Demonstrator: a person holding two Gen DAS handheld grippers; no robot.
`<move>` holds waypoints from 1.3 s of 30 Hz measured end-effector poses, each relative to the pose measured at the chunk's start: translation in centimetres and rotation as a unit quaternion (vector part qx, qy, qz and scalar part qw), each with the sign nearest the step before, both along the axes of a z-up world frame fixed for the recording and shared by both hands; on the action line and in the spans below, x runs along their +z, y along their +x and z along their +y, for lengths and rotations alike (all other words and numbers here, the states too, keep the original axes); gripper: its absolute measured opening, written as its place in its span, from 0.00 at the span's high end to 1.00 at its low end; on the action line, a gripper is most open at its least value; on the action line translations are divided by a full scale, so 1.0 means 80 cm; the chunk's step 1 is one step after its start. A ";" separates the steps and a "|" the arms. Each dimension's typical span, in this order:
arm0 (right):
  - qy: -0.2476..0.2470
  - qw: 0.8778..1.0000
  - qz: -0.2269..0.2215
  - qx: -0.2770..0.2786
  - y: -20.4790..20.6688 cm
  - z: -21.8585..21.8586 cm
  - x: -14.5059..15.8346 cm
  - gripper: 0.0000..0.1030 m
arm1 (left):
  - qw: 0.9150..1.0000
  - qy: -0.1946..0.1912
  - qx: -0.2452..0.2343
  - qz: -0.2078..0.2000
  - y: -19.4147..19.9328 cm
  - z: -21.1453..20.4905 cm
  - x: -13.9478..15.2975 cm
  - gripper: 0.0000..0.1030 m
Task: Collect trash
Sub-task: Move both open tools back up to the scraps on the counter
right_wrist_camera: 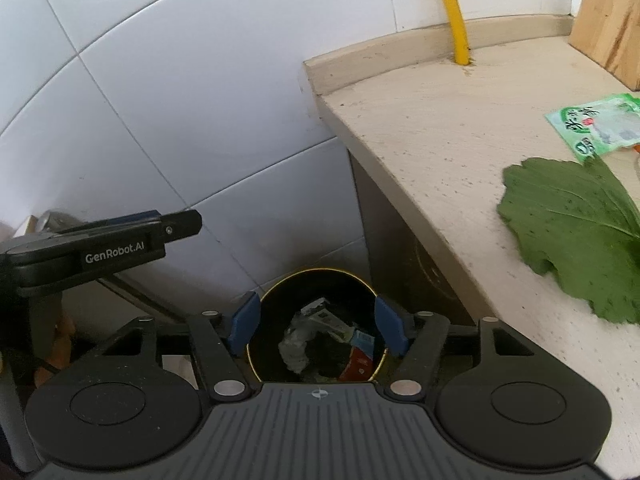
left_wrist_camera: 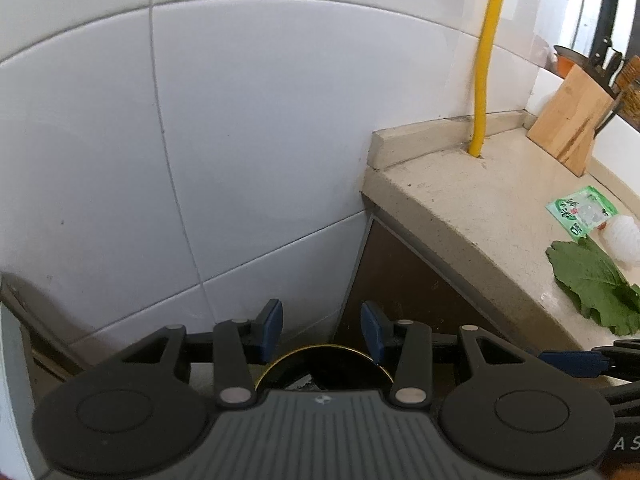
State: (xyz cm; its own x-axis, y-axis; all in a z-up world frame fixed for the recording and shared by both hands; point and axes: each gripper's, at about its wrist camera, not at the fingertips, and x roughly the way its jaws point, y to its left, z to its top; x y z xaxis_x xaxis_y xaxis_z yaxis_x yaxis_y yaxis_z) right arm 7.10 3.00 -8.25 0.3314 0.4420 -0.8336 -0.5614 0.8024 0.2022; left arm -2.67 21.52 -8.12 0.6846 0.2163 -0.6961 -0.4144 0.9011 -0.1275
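Right tool [right_wrist_camera: 316, 326]: jaws apart, nothing between the blue pads [right_wrist_camera: 244, 322]; it points down into the bin directly below. Judged: an empty tool over an open bin fits a drop just made there.
Left tool [left_wrist_camera: 322, 334]: jaws partly apart, nothing held; it points at the wall tiles and the bin's far rim. In the right wrist view its body [right_wrist_camera: 120, 248] sits level at the left, near the wall and well clear of the bin mouth. Judged: parked there so it does not block the right tool.
Bin [right_wrist_camera: 320, 273]: one, round, black with a gold rim, on the floor in the corner between the tiled wall [left_wrist_camera: 200, 140] and the table's end. Judged: placed there so scraps go straight off the table edge.
Trash in bin: crumpled grey-white paper [right_wrist_camera: 296, 346], a printed wrapper [right_wrist_camera: 326, 316], a red-and-blue packet [right_wrist_camera: 360, 354]; three pieces counted, more may lie beneath.
Trash left on table [right_wrist_camera: 420, 128]: one green leaf [right_wrist_camera: 572, 224], one green-and-white packet [right_wrist_camera: 600, 128], one white ribbed piece [left_wrist_camera: 622, 236] just beside the packet. Three counted; all well apart from the bin.
Not trash: one wooden knife block [left_wrist_camera: 568, 120], one yellow pipe [left_wrist_camera: 486, 60] rising from the table by the wall.
Progress, judged: partway through; the leaf lies nearest the right tool.
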 end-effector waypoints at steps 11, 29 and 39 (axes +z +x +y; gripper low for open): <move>-0.009 1.000 -0.015 -0.021 -0.012 -0.023 0.009 0.25 | 1.000 0.028 -0.007 -0.007 0.001 -0.009 0.004 0.59; 0.004 0.998 -0.035 -0.051 -0.010 -0.093 0.044 0.18 | 0.995 0.099 -0.023 0.010 0.004 -0.030 -0.002 0.51; 0.021 0.995 -0.064 -0.074 0.003 -0.168 0.080 0.18 | 0.988 0.140 -0.052 0.048 0.011 -0.050 -0.020 0.44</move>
